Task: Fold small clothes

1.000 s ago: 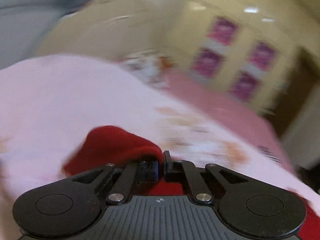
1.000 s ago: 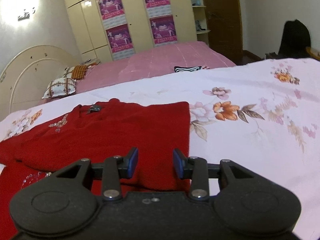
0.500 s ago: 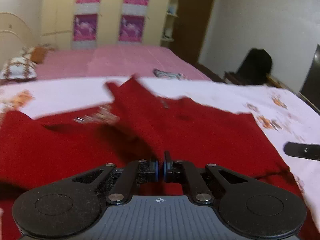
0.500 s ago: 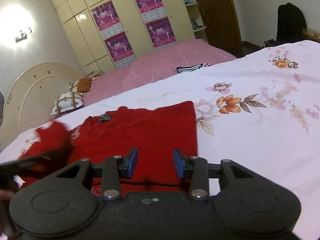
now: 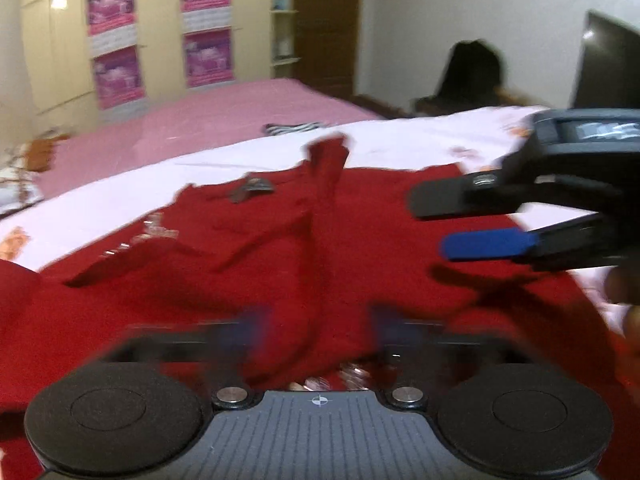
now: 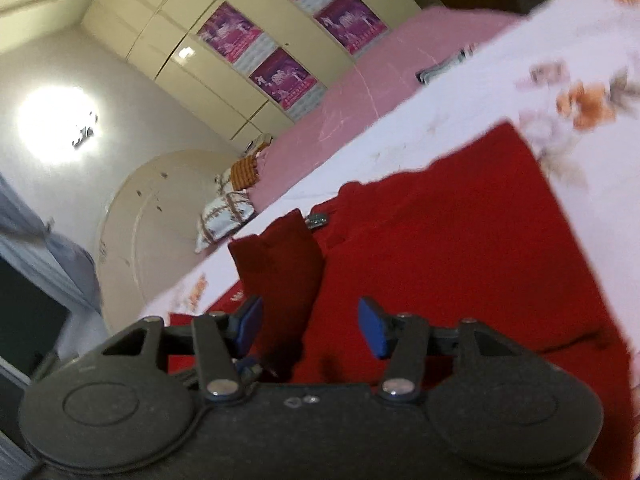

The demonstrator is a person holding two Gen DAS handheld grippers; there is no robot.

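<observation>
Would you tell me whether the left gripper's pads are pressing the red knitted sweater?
Apart: the left wrist view shows left gripper wide open, the red knitted sweater sleeve lying loose between.

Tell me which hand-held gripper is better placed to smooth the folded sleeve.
Probably the right hand-held gripper. Its jaws, just opening, stand on either side of the sleeve lying across the sweater. The left hand-held gripper has just opened and let the sleeve go.

I count one red sweater (image 5: 248, 280) spread on one bed with a floral sheet (image 5: 120, 200). Four purple posters (image 5: 206, 58) hang on the wardrobe doors. I see one striped garment (image 5: 294, 128), two pillows (image 6: 226, 216) and two tongs (image 5: 472, 224).
</observation>
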